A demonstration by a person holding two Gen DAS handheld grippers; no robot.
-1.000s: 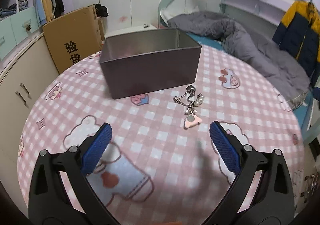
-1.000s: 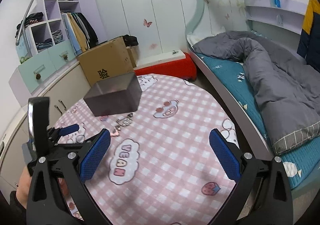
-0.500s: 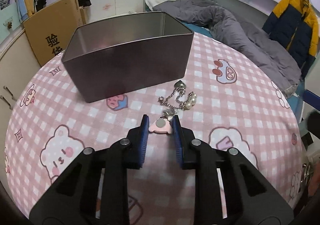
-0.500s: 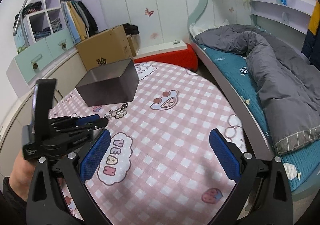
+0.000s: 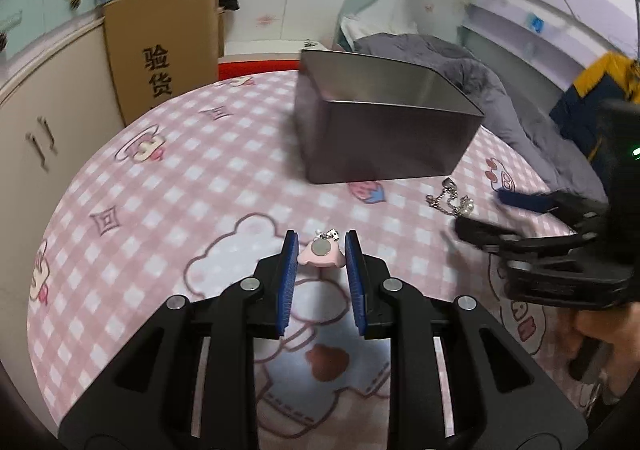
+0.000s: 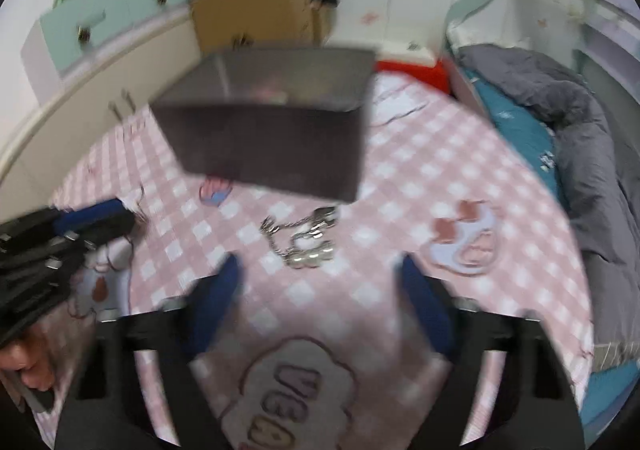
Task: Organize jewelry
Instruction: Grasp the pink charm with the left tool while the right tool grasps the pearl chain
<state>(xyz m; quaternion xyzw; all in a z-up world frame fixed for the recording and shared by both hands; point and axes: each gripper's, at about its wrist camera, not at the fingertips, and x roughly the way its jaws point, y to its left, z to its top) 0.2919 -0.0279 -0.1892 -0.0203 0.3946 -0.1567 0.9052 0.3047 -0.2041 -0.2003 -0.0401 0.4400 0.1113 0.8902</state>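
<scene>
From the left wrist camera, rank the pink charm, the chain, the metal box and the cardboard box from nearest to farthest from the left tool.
1. Pink charm: between the left tool's pads.
2. Chain: on the tablecloth, ahead and to the right.
3. Metal box: behind the chain, centre.
4. Cardboard box: off the table, far left.

"验货" on cardboard box (image 5: 160, 50)

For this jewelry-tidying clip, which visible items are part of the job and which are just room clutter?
Part of the job:
- pink charm, clamped in the left hand-held gripper
- silver chain with pearls, lying on the table ahead of the right hand-held gripper, whose jaws have just been closing with nothing between them yet
- metal tin, open

Just lying about:
- cardboard box
- grey duvet
- yellow and navy jacket
</scene>
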